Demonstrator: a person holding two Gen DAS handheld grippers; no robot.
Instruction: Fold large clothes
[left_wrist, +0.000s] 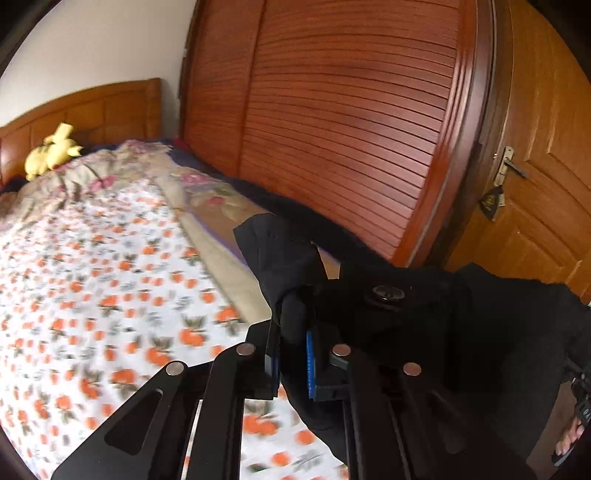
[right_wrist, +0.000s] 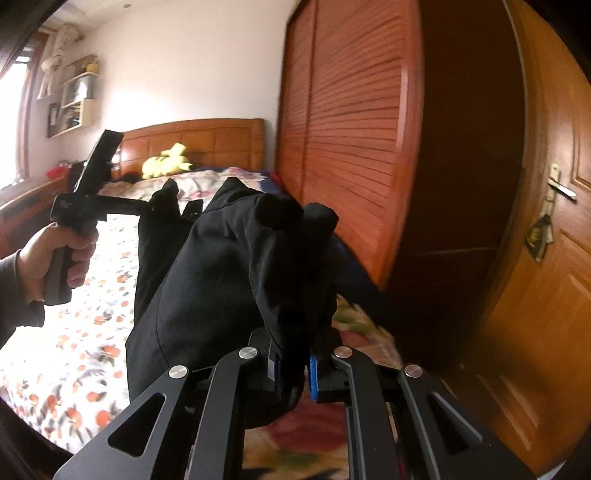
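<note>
- The black garment is plain, matte and dark, of a heavy-looking cloth with stitched seams; it hangs in deep folds and bunches, lifted above the bed between the two grippers.
- In the left wrist view a round dark snap or button shows on the garment near the gripper, and a loose flap of cloth stands up past the fingertips.
- The left gripper is nearly closed, its blue-padded fingers clamped on a bunched edge of the garment.
- The right gripper is likewise pinched almost together on another bunch of the same cloth, which wells up over its fingers and droops to the left.
- In the right wrist view the person's left hand grasps the handle of the left gripper, with the garment's far side hanging down from it over the bed.
- The bed carries an orange-flowered white sheet and a floral quilt; a yellow plush toy lies by the wooden headboard.
- A slatted wooden wardrobe stands beside the bed, a wooden door next to it.
</note>
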